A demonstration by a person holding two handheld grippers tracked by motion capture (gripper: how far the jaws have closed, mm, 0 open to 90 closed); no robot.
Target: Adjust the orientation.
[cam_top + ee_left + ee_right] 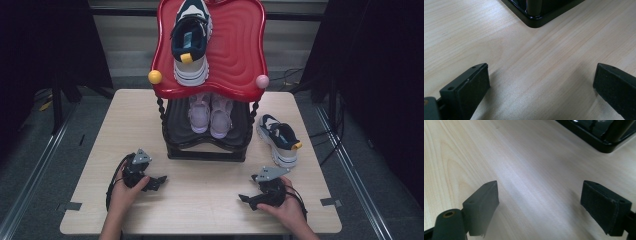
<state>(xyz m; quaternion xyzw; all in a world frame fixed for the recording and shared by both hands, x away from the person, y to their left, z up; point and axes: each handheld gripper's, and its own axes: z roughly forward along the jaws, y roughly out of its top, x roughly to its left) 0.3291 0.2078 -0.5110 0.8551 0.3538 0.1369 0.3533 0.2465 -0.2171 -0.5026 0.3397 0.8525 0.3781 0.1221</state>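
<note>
both tongs, left point(159, 182) and right point(243, 198), wide open, empty, resting on counter point(200, 200). navy sneaker point(279, 139) on counter beside shoe rack point(207, 150), near right tongs. probably light, soft-sided; best gripped at heel collar.

In front of me is a pale wooden table point(200, 210). At its far middle stands a two-tier rack: a glossy red wavy top tray point(240, 55) on twisted black posts point(161, 112) over a black lower shelf point(175, 125). A yellow ball point(155, 77) caps the tray's near left corner, a pink ball point(262, 81) its near right. A pair of pale pink shoes point(210, 114) sits side by side on the lower shelf, heels towards me. Grey floor point(50, 150) surrounds the table, black curtains point(370, 60) hang on both sides, and cables point(295, 75) lie far right.
</note>
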